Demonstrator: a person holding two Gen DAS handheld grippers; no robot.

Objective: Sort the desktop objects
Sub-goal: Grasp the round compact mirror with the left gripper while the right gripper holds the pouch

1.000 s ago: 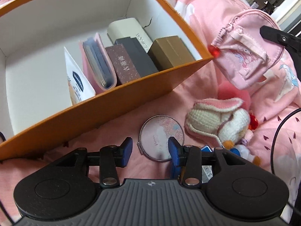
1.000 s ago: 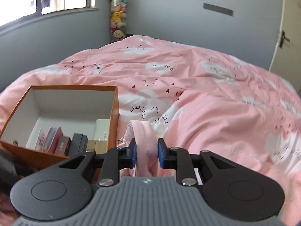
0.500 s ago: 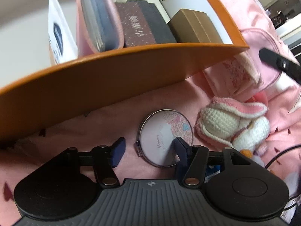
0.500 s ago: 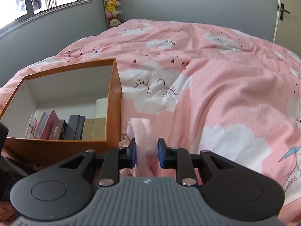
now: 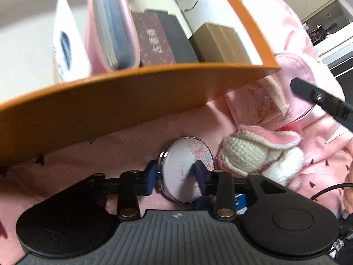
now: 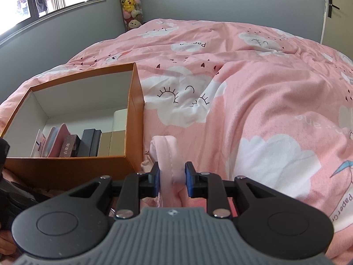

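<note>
The left gripper (image 5: 175, 177) pinches the round compact mirror (image 5: 186, 169) on edge, just beside the crocheted toy (image 5: 253, 154); its lower rim is hidden. The right gripper (image 6: 171, 178) is pressed on the pink pouch (image 6: 166, 154) near the orange box (image 6: 66, 170), the pouch mostly out of view.

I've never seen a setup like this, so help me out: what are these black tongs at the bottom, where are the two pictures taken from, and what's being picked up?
A person holds a pair of tongs in each hand; a camera on each looks forward along its fingers. The left view shows the left tongs closed on a round compact lying on the pink bedspread, with a knitted toy beside it. The right view shows the right tongs gripping a pink pouch next to the orange box, which already holds books and small boxes.
</note>
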